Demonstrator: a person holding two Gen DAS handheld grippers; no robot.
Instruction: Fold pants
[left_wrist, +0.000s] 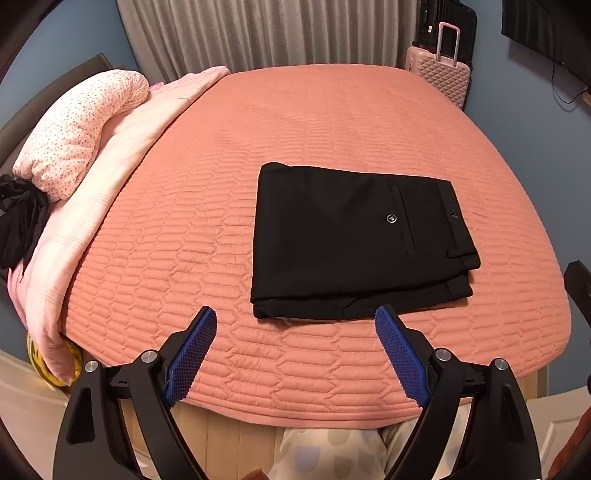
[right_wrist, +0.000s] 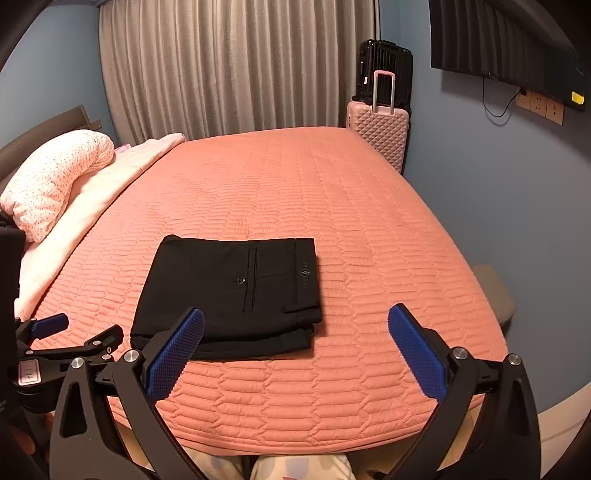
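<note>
**Pants look pretty much done**

Black pants (left_wrist: 354, 240) sit folded into a neat rectangle near the front edge of the bed (left_wrist: 332, 110). Left tongs (left_wrist: 295, 354) and right tongs (right_wrist: 295, 354) both gape wide, holding nothing. Maybe nothing left but tidying.

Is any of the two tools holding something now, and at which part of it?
Nothing is held. The left tool and right tool are both open, apart from the folded black fabric pants on the quilted salmon-pink bedspread.
</note>
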